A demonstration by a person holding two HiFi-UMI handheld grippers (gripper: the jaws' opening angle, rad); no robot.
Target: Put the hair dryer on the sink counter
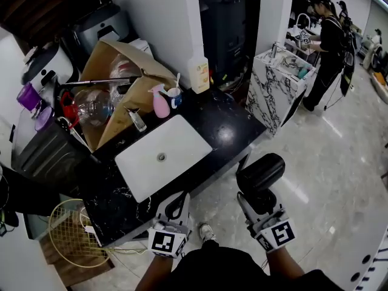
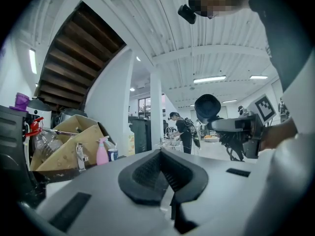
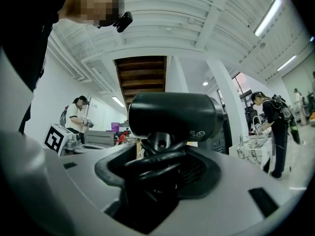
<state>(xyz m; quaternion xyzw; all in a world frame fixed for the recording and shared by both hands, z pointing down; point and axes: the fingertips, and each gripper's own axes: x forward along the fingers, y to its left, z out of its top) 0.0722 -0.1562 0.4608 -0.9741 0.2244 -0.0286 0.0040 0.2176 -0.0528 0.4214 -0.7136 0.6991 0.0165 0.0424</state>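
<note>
While the right gripper point(image 1: 259, 200) clamps its 2 jaws on the corded handle of the black plastic hair dryer point(image 1: 261, 173), it hangs above the floor point(image 1: 327, 162), just off the near edge of the black stone sink counter point(image 1: 233, 129). The left gripper point(image 1: 176, 207) is empty, its jaws together.

You wore a black top point(image 1: 212, 273) and a light-coloured shoe point(image 1: 206, 231). Your left gripper point(image 1: 176, 206) and right gripper point(image 1: 260, 202) each had a pale grey housing with dark rectangular slots. Each also had black ribbed pads point(image 2: 147, 173) and a white cube point(image 1: 165, 242) bearing black square markers. A small black camera point(image 3: 124, 20) was mounted at your head.
</note>
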